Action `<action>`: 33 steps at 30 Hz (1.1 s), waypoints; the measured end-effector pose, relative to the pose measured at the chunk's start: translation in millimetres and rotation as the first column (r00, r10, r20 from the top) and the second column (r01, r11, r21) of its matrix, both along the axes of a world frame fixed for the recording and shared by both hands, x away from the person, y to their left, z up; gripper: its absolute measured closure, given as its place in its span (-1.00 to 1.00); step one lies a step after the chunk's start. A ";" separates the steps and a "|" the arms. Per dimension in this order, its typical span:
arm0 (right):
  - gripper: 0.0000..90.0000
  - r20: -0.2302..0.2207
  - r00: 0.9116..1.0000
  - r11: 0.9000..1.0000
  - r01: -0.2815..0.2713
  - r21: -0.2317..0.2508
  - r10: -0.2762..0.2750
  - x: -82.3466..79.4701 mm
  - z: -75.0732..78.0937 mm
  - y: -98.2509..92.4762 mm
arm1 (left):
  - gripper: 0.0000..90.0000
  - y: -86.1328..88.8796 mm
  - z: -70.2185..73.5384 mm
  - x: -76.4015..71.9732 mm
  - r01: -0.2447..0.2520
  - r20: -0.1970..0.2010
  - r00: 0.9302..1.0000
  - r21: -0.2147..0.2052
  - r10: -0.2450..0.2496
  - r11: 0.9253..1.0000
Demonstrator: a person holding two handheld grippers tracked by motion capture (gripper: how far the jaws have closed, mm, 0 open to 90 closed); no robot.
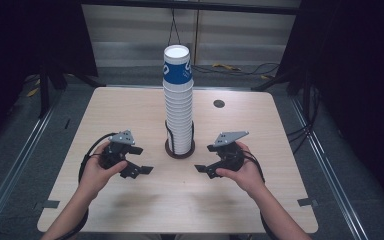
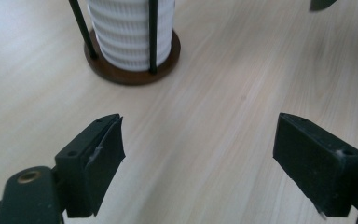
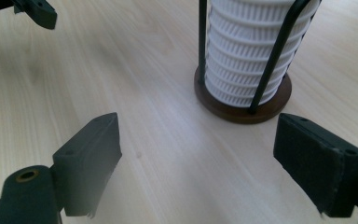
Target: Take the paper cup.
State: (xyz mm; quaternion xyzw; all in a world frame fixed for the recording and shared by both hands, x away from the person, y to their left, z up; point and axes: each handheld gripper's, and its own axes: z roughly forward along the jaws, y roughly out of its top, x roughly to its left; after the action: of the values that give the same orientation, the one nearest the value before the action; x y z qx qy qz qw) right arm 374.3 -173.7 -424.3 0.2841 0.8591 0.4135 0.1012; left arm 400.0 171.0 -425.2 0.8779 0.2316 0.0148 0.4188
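Note:
A tall stack of white ribbed paper cups (image 1: pixel 179 100), the top one banded in blue, stands in a holder with a round dark base (image 1: pixel 180 150) and thin black uprights at the table's middle. My left gripper (image 1: pixel 141 160) hovers just left of the base, jaws wide apart, empty. My right gripper (image 1: pixel 205 158) mirrors it on the right, also open and empty. In the left gripper view the jaws (image 2: pixel 198 154) frame bare wood, with the stack (image 2: pixel 130 32) ahead to the left. In the right gripper view the jaws (image 3: pixel 198 154) frame bare wood, the stack (image 3: pixel 251 51) ahead to the right.
The light wooden table (image 1: pixel 130 200) has a small black round cap (image 1: pixel 219 103) at the back right. Dark floor, metal rails and loose cables surround the table. A jaw of the left gripper (image 3: pixel 39 11) shows at the top left of the right gripper view.

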 end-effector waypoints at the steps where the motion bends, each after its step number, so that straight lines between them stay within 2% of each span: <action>1: -0.68 0.000 1.000 1.000 0.000 0.000 0.000 0.0 0.0 0.0 | -0.65 0.0 0.0 0.0 0.000 0.000 1.000 0.000 0.000 1.000; 3: -0.68 0.011 1.000 1.000 -0.003 0.007 0.003 4.8 5.0 3.5 | -0.65 -1.6 20.2 6.7 -0.001 0.009 1.000 0.009 0.001 1.000; 5: -0.68 0.008 1.000 1.000 -0.004 0.012 0.004 5.8 6.1 4.5 | -0.65 -2.5 25.9 8.3 -0.004 0.015 1.000 0.017 0.004 1.000; 7: -0.68 0.009 1.000 1.000 -0.010 0.015 0.010 8.1 9.0 7.1 | -0.65 -4.5 37.9 10.9 -0.004 0.020 1.000 0.023 0.004 1.000; 10: -0.69 0.024 1.000 1.000 -0.014 0.015 0.014 11.5 15.8 10.8 | -0.65 -7.2 51.4 13.8 0.016 0.021 1.000 0.034 -0.017 0.999; 13: -0.69 0.032 0.999 0.999 -0.008 0.033 0.007 15.3 25.3 11.4 | -0.65 -7.7 63.6 18.6 0.029 0.009 1.000 -0.007 -0.029 1.000; 14: -0.69 0.036 0.999 0.999 -0.004 0.033 0.003 16.6 28.8 11.4 | -0.65 -7.5 67.1 19.7 0.027 0.004 1.000 -0.008 -0.027 1.000; 15: -0.69 0.039 0.999 0.999 -0.004 0.032 0.003 17.5 31.2 11.6 | -0.65 -8.1 75.6 22.9 0.023 0.015 1.000 0.006 -0.023 1.000; 16: -0.69 0.039 0.999 0.999 -0.004 0.032 0.003 17.5 31.2 11.6 | -0.65 -8.1 75.6 22.9 0.023 0.015 1.000 0.006 -0.023 1.000; 20: -0.70 0.045 0.999 0.999 0.006 0.034 -0.007 24.3 43.3 10.8 | -0.65 -10.4 91.2 28.2 0.010 0.040 0.999 0.048 -0.012 0.999; 22: -0.70 0.044 0.999 0.999 0.009 0.039 -0.011 26.5 47.6 10.1 | -0.65 -12.3 96.3 30.2 0.008 0.048 0.999 0.053 -0.010 0.999; 25: -0.70 0.046 0.999 0.999 0.009 0.047 -0.011 30.4 57.3 9.6 | -0.65 -16.8 100.6 32.8 0.007 0.064 0.998 0.033 -0.009 0.999; 33: -0.69 0.067 0.998 0.999 -0.007 0.037 0.005 38.7 94.5 13.7 | -0.65 -27.4 103.6 39.4 0.009 0.076 0.997 0.019 -0.011 1.000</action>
State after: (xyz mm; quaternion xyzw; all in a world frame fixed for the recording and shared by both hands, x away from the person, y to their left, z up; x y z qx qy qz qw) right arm 413.0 -160.0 -329.7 0.2693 0.8483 0.4389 0.1235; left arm 439.4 143.6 -321.6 0.8818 0.2109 0.0482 0.4190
